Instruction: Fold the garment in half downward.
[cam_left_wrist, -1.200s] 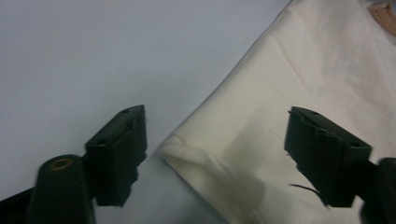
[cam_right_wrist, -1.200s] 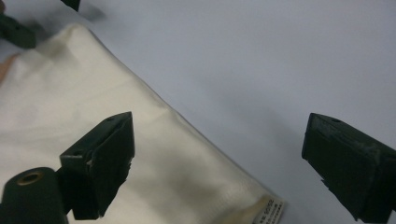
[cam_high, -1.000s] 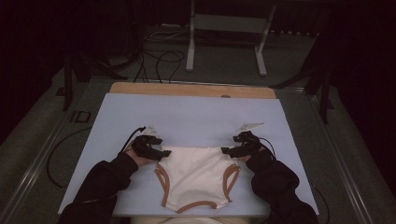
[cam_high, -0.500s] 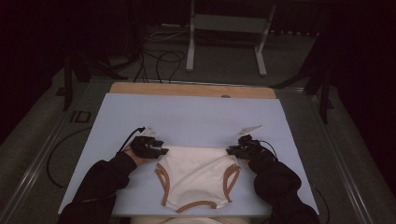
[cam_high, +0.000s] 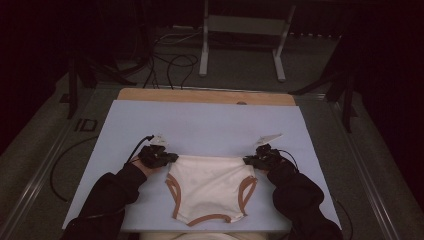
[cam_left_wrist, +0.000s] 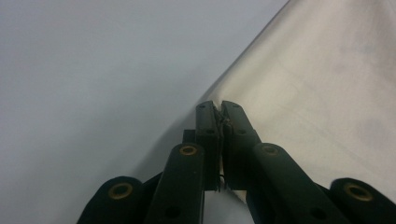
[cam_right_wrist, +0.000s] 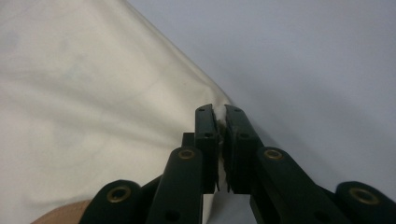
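Nearest the person, in the high view, two dark sleeves (cam_high: 107, 192) come up from the bottom edge, and between them a pair of cream underpants (cam_high: 207, 187) with brown-trimmed leg openings lies flat on the pale blue worktop (cam_high: 200, 127), its waistband on the far side and its crotch toward the person. The left claw (cam_high: 170, 158) sits at the left waistband corner and the right claw (cam_high: 248, 161) at the right corner, the band drawn in a straight line between them.

The gripper views give what the overhead camera cannot: how the jaws stand. In the left gripper view the left claw (cam_left_wrist: 220, 109) is closed to a sliver, with a thin fold of the underpants (cam_left_wrist: 327, 93) caught between the tips right at the cloth's edge, bare worktop (cam_left_wrist: 93, 70) on the other side. In the right gripper view the right claw (cam_right_wrist: 219, 112) is likewise pinched nearly together on the corner of the cream fabric (cam_right_wrist: 84, 93), a bit of cloth showing in the gap, and a curve of brown trim (cam_right_wrist: 60, 215) shows at the lower left.

Farther off, the high view alone shows the worktop's wooden far edge (cam_high: 205, 96), then loose cables (cam_high: 170, 62) on the floor and a metal stand (cam_high: 242, 37) beyond.
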